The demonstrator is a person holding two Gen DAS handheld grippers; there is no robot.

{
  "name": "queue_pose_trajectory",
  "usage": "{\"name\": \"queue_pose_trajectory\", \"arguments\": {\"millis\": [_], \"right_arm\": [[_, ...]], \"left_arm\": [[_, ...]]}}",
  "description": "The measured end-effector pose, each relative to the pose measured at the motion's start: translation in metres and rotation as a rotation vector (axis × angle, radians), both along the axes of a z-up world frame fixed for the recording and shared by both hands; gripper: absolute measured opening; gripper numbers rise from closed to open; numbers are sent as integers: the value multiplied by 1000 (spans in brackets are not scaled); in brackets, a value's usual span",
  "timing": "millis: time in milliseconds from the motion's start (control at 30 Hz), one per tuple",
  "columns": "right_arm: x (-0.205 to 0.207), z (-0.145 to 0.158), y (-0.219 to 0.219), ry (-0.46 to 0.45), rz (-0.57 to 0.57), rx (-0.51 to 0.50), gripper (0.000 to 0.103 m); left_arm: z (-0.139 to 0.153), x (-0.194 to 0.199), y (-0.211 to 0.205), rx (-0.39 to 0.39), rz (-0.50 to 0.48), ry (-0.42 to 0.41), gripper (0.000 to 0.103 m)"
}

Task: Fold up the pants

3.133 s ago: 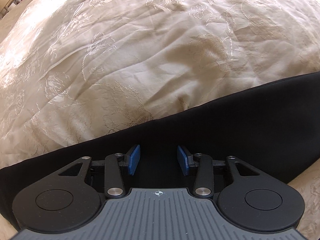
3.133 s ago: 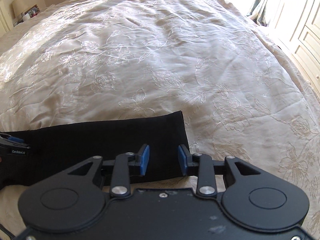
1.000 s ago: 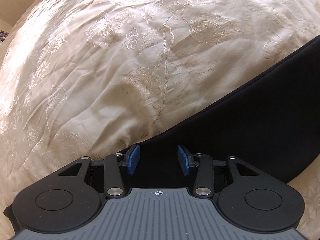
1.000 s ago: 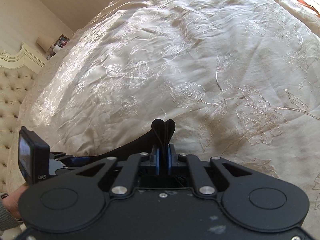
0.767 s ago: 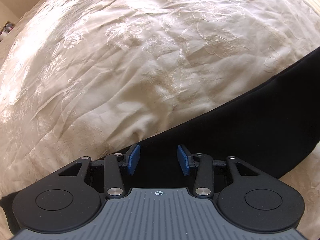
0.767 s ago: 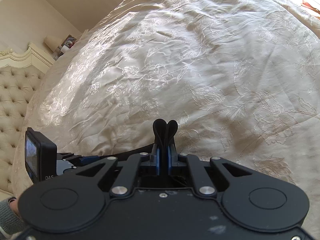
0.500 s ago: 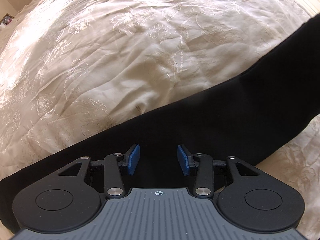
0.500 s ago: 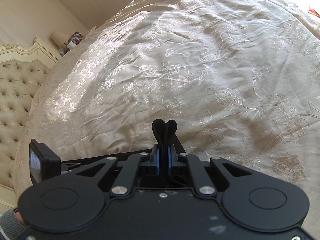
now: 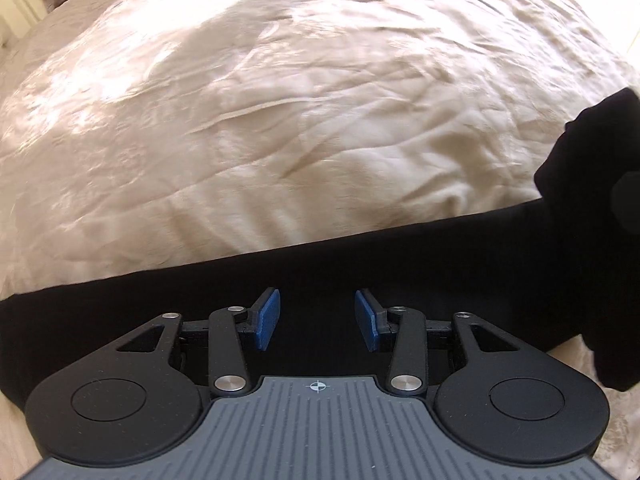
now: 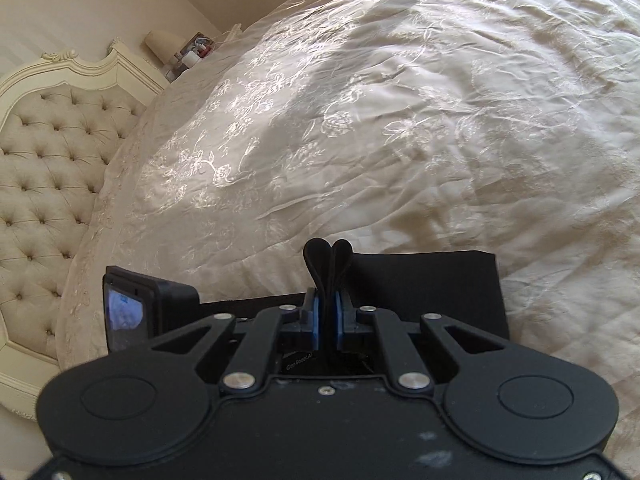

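Note:
Black pants (image 9: 360, 272) lie as a long band across a cream bedspread (image 9: 280, 120). My left gripper (image 9: 317, 325) is open, its blue pads (image 9: 266, 318) held just over the black cloth with nothing between them. My right gripper (image 10: 327, 320) is shut on a pinched fold of the pants (image 10: 328, 258) that sticks up between the pads. A flat part of the pants (image 10: 440, 280) lies under and to the right of it. At the right edge of the left view the cloth rises in a lifted bunch (image 9: 592, 152).
The embroidered bedspread (image 10: 400, 120) fills both views. A tufted cream headboard (image 10: 52, 160) stands at the left of the right wrist view, with a bedside lamp and small items (image 10: 180, 48) behind it. The left gripper's camera block (image 10: 136, 308) sits close on the left.
The right gripper, open over the pants end 3 s ago, has shut on the cloth and carried it toward the headboard side. The left gripper stays open over the pants while its view swings.

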State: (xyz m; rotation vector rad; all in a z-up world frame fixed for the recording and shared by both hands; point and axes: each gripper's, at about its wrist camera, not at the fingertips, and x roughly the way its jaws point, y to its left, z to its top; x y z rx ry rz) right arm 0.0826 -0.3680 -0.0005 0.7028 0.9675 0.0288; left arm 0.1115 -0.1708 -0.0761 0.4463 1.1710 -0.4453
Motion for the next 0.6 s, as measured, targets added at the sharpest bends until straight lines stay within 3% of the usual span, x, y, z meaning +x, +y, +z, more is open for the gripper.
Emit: {"name": "queue_pose_trajectory", "arguments": {"millis": [133, 300, 400, 467, 600], "right_arm": [[31, -30, 53, 28, 25, 26, 9], [58, -71, 103, 94, 51, -26, 9], [63, -89, 120, 115, 69, -61, 19], [62, -94, 126, 109, 75, -56, 31], [47, -76, 130, 42, 88, -69, 35]], "left_arm": [[4, 19, 53, 15, 82, 0, 41], [2, 28, 102, 36, 121, 16, 41], [2, 28, 121, 25, 119, 42, 41], [1, 29, 127, 16, 107, 52, 41], [7, 31, 129, -24, 64, 51, 41]]}}
